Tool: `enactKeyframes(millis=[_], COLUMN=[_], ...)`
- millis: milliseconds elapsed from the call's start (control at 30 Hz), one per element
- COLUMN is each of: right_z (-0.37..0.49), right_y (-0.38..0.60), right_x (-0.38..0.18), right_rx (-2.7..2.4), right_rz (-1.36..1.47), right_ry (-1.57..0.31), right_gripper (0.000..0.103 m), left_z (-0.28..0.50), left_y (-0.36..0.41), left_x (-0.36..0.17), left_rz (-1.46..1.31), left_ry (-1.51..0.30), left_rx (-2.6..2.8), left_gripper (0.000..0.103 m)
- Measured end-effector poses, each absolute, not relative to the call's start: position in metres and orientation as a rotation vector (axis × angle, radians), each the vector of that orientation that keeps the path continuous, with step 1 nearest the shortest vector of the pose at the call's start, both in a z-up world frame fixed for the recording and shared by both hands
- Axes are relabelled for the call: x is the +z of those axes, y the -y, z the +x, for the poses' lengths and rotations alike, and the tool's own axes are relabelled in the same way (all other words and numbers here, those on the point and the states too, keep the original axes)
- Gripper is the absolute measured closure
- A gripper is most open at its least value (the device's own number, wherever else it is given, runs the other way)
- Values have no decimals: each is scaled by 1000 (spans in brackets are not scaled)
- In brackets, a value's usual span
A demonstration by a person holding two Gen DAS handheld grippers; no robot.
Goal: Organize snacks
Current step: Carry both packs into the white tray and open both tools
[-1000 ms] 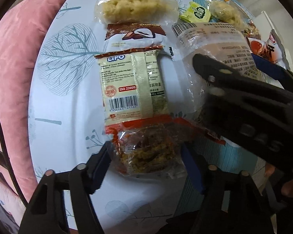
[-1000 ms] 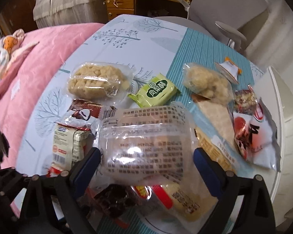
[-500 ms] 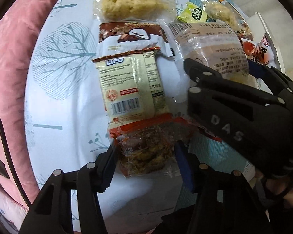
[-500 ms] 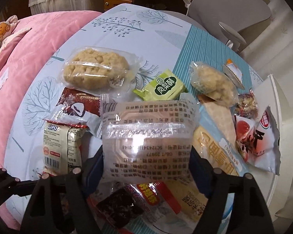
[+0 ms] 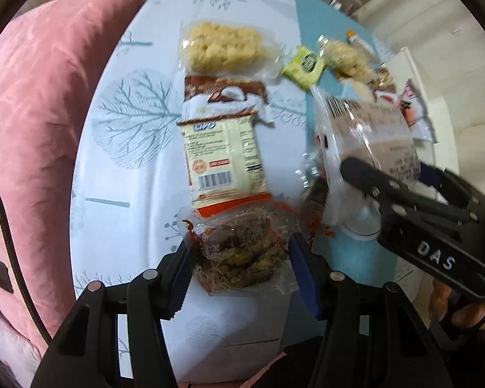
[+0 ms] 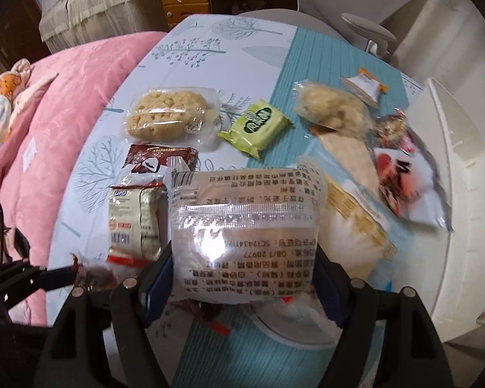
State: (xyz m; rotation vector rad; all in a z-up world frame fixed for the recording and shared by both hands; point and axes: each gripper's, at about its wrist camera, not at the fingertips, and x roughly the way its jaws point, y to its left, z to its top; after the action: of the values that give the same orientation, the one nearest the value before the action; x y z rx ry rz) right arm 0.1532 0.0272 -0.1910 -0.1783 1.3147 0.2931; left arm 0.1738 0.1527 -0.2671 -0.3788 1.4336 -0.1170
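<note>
Left hand-held gripper [image 5: 239, 265] has its blue pads closed on a clear packet of dark, crumbly snack [image 5: 239, 252] with a red printed edge; its jaws have just been closing and the packet sits pinched between them at the near side of the surface [image 5: 119, 194], a cloth printed with pale tree shapes. Just beyond that packet lies a cream Lipo packet [image 5: 224, 155] with a barcode, and beyond it, partly overlapped, a brown and white wrapped snack [image 5: 224, 97]. Farther still is a clear bag holding a pale yellow puffed cake [image 5: 224, 47]. The right hand-held gripper [image 6: 242, 274] grips a large clear packet with printed text [image 6: 245, 223], its pads pressing on both sides; its jaws too have just been closing on it. From the right wrist view this packet hides much of what lies under it, though red wrapper bits show beneath its near edge. To the far side of it is a small green packet [image 6: 255, 126], and to the right of that a clear bag of pale crumbly pieces [image 6: 331, 106], a small orange and white sachet [image 6: 365, 89], a tan wedge-shaped packet [image 6: 349, 161] and a red and white bag [image 6: 407, 184]. A white rimmed container [image 6: 462, 177] stands at the right edge. A pink quilt [image 6: 74, 97] lies along the left of the surface. Part of a person's hand [image 5: 452, 304] shows behind the right tool in the left wrist view.
</note>
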Motion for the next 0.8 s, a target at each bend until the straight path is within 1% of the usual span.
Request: enactKeyframes(millis=[100, 300, 533, 667, 800], right_z=[146, 129, 110, 103, 98], right_y=[-11, 29, 90, 125, 159], right_x=[-179, -149, -113, -101, -94], right_rx=[318, 388, 433, 422, 391], right_rz=[-148, -110, -91, -84, -69], right_ry=[-1298, -1234, -1140, -1100, -1074], right_gripper=[26, 26, 26, 26, 25], left_z=[166, 152, 156, 163, 174], left_y=[-145, -109, -66, -43, -17], left_x=[-253, -218, -178, -155, -140], left_rz=[-382, -365, -388, -434, -422], left_ry=[-1376, -1317, -1224, -1161, -1115], left_rx=[-91, -17, 24, 2, -24], left_gripper=[47, 47, 46, 46, 46])
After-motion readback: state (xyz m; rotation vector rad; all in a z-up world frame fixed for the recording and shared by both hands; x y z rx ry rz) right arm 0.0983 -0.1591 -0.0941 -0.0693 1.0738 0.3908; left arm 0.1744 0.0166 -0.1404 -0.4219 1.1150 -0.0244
